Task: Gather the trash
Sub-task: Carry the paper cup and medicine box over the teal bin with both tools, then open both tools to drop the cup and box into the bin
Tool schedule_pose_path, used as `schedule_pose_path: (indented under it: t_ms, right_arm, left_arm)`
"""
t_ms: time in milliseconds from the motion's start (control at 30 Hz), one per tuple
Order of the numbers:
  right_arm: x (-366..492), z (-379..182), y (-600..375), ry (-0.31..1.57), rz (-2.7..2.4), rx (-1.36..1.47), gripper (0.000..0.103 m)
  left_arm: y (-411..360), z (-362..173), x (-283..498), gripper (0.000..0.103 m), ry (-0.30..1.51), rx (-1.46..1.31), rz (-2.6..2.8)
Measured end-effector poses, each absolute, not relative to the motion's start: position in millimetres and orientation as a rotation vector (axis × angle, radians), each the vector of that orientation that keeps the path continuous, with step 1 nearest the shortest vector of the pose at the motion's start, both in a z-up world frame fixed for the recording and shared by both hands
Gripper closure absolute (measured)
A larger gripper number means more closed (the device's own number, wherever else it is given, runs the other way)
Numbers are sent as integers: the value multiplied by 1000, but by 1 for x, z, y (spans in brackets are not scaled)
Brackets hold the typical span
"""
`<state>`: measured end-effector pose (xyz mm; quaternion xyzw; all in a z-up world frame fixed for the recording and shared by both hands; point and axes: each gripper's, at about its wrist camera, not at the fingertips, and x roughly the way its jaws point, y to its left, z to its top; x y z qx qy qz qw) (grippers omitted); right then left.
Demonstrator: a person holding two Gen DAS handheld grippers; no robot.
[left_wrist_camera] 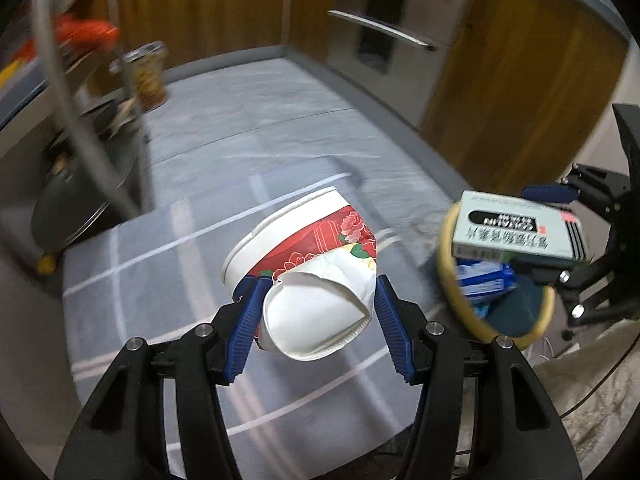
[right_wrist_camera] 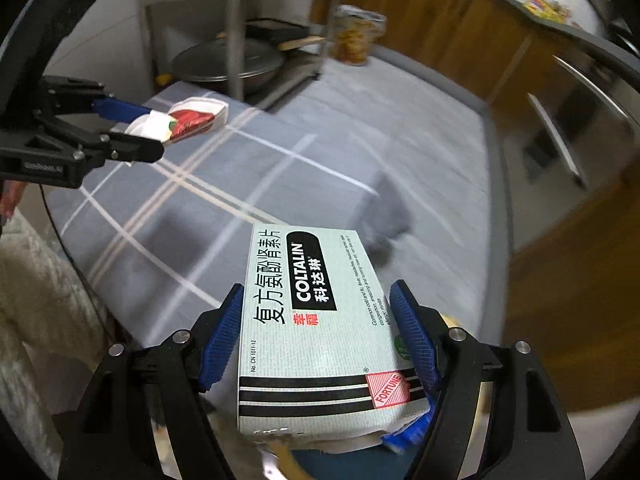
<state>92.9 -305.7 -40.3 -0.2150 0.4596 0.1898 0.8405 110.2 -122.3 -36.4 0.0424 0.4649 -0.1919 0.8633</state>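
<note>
On my left, my left gripper (left_wrist_camera: pixel 316 300) is clamped about halfway on a crushed paper cup (left_wrist_camera: pixel 308 276), white with red flowers, its blue pads biting the squashed base while the rim points away over the grey plaid cloth (left_wrist_camera: pixel 168 248). The cup hangs above the cloth, well short of the bin. Further right sits the yellow-rimmed bin (left_wrist_camera: pixel 460 292), with a blue-and-white wrapper (left_wrist_camera: pixel 482 280) already inside. Above its rim, my right gripper (right_wrist_camera: pixel 318 332) holds a pale Coltalin medicine box (right_wrist_camera: pixel 316 332) by its long sides, jaws fairly wide because the box fills them; from that wrist view the bin is mostly hidden beneath the box. To do this well, I judge I should bring the box squarely over the bin's mouth before letting go, since it is broad and could catch the rim and tip out. Then I should clear my right hand away so the cup can come across without the two tools knocking, and drop the cup from low down.
</note>
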Motion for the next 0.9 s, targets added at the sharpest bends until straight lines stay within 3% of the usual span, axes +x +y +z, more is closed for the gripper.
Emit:
schedule_pose_path:
  t_ms: [333, 700, 767, 900]
  right_arm:
    - [72, -90, -420, 1127, 124, -353, 29]
    - [78, -126, -448, 1220, 102, -403, 28]
    - [80, -130, -448, 1227, 111, -405, 27]
    - [81, -130, -447, 1244, 132, -381, 22]
  left_arm:
    - [-253, -60, 99, 47, 995, 202, -685]
    - [-343, -126, 83, 46, 1014, 432, -795]
    - [-346, -129, 80, 45, 1007, 455, -807]
    - [-341, -119, 79, 33, 990, 416, -800]
